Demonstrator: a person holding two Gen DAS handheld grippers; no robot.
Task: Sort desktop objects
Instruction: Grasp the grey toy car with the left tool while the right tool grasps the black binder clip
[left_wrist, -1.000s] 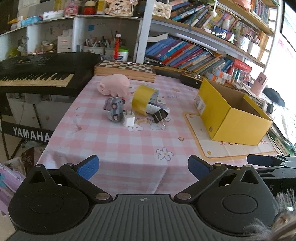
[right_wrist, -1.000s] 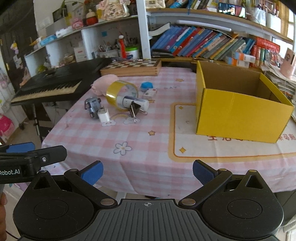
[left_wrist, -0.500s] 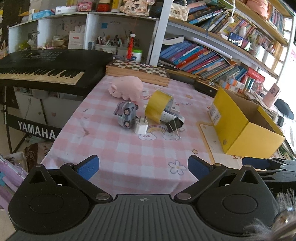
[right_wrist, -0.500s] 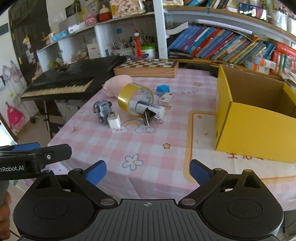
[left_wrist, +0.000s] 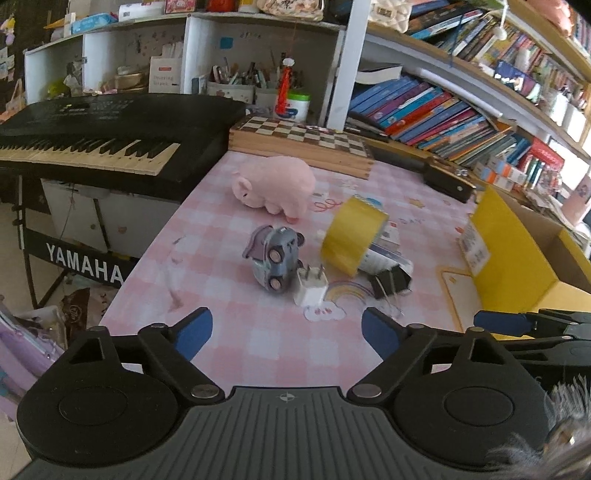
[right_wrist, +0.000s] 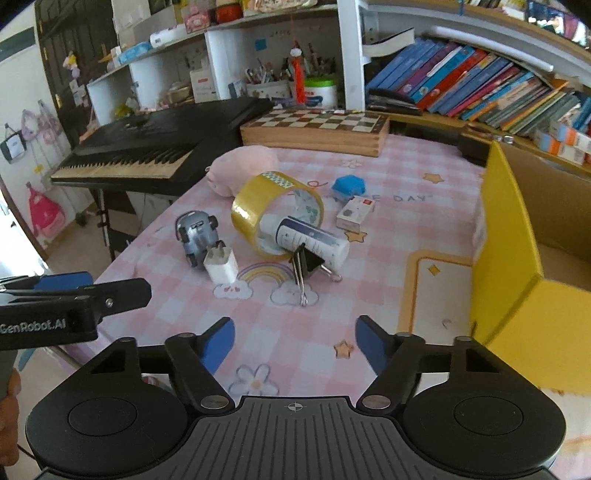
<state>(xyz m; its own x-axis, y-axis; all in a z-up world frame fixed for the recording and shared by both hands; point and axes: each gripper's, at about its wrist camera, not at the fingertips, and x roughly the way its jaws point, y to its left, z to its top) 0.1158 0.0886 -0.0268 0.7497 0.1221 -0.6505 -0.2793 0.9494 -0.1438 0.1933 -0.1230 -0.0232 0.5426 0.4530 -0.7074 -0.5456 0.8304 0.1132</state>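
Note:
A cluster of objects lies on the pink checked tablecloth (left_wrist: 258, 332): a pink plush pig (left_wrist: 275, 188), a grey toy car (left_wrist: 275, 258) on its side, a white plug adapter (left_wrist: 311, 287), a yellow tape roll (left_wrist: 352, 240), a white bottle (right_wrist: 314, 242), a black binder clip (right_wrist: 306, 264), a blue object (right_wrist: 348, 186) and a small white box (right_wrist: 355, 214). An open yellow cardboard box (right_wrist: 532, 258) stands at the right. My left gripper (left_wrist: 286, 330) is open and empty, short of the car and adapter. My right gripper (right_wrist: 295, 341) is open and empty, short of the binder clip.
A black Yamaha keyboard (left_wrist: 103, 136) stands left of the table. A wooden chessboard box (left_wrist: 301, 142) lies at the table's far edge. Shelves with books (left_wrist: 443, 114) and pen cups run behind. A black case (left_wrist: 447, 182) lies at the back right.
Both grippers have moved forward towards the cluster of objects, which now looks larger and nearer. Both stay open and empty. No object has moved.

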